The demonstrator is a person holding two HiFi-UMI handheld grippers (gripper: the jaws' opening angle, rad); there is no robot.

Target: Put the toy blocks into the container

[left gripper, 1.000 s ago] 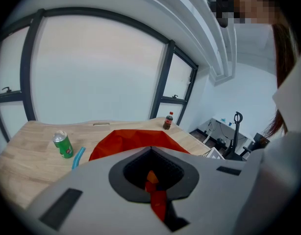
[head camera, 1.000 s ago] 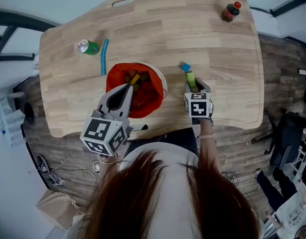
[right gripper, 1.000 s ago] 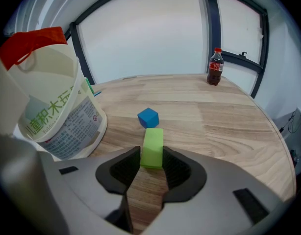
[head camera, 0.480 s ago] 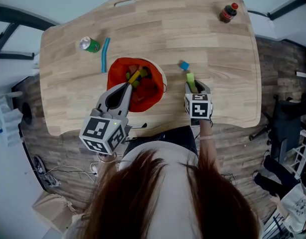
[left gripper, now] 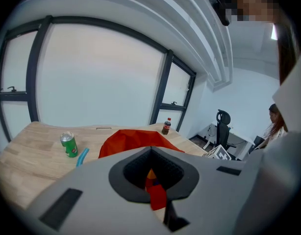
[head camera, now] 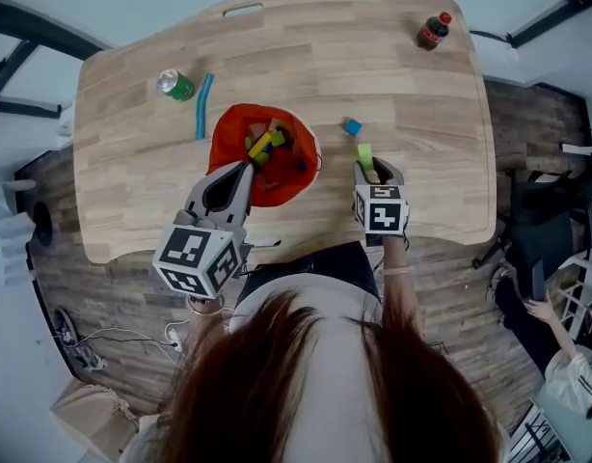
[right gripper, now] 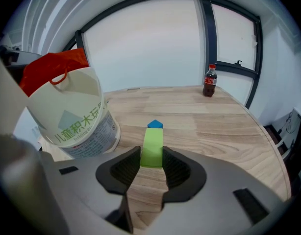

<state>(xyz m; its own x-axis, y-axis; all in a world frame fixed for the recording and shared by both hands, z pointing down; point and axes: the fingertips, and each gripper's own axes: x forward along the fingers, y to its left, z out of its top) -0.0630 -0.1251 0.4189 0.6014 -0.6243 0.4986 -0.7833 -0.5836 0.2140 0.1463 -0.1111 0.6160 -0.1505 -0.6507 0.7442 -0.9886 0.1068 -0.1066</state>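
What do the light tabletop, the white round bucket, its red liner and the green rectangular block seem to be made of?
Light tabletop: wood or wood-look laminate, matte; grain and plank joints show. White round bucket: smooth, faintly glossy plastic with a printed label. Red liner: thin, creased film or fabric; which one is unclear. Green rectangular block: smooth, evenly coloured, matte; painted wood or plastic.

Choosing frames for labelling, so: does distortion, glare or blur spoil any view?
Head view: table edges bow, light even, hair near the lens soft. Left gripper view: heavy fisheye, windows washed out, red bag clear. Right gripper view: fisheye too, green block sharp.
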